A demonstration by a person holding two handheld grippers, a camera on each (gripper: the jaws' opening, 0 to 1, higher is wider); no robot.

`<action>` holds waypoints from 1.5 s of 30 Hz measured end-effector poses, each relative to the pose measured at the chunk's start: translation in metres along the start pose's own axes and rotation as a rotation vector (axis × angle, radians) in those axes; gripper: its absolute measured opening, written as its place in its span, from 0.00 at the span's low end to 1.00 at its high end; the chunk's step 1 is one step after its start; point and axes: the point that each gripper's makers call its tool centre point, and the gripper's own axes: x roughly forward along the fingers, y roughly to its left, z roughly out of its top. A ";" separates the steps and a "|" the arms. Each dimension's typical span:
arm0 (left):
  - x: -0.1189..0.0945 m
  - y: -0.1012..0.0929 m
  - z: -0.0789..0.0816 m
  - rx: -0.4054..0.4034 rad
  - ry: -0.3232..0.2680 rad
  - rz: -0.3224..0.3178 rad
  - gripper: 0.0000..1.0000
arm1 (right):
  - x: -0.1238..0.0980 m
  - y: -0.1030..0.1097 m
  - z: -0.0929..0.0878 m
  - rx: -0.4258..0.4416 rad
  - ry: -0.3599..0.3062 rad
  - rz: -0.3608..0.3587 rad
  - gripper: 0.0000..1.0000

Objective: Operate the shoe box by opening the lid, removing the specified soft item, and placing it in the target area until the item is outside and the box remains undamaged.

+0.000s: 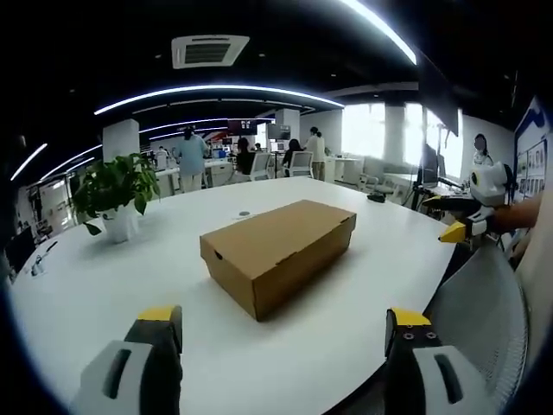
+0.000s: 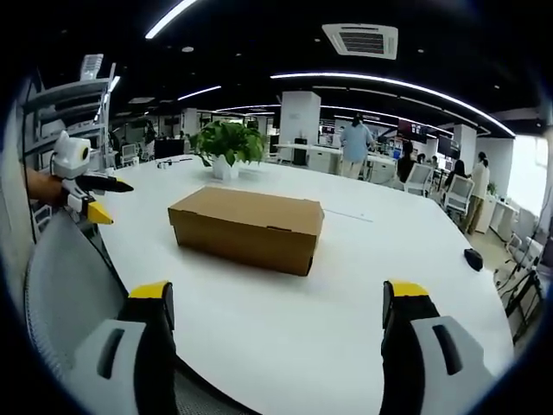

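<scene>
Nothing done yet, judging by the layout: shoe box [image 1: 278, 254] sitting closed on the white counter [image 1: 104, 294], lid [image 2: 251, 210] down flat and seated all round, no soft item visible outside it and no marked target area to be made out. Box lying roughly mid-counter, well apart from both grippers, with a potted plant [image 1: 117, 192] farther back near the counter's far edge and a small dark object [image 2: 473, 258] off toward the right in the right gripper view. Left gripper [image 1: 285, 333] held back at the near edge, jaws spread wide with bare counter between the yellow tips, grasping nothing. Right gripper [image 2: 281, 303] likewise hanging back, jaws wide apart and empty, box framed between and beyond them. Each gripper also catching the other at the side of its view, over a grey mesh chair back [image 2: 65, 285]. Office beyond with people standing and seated at desks, well away from the counter. Whole task left, by the look of it: approach the box, raise the lid without creasing the cardboard, lift out the soft item, set it down outside. Contents hidden under the closed lid, so the item's shape and position impossible to tell.
</scene>
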 end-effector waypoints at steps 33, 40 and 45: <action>0.002 -0.001 0.002 -0.003 -0.002 0.006 1.00 | -0.002 -0.009 0.006 -0.014 -0.006 -0.004 0.96; 0.005 0.000 0.002 -0.001 0.009 0.006 1.00 | -0.002 -0.008 0.006 -0.020 0.000 0.007 0.96; 0.007 0.002 0.004 0.000 0.011 0.012 1.00 | -0.002 -0.007 0.007 -0.023 0.005 0.020 0.96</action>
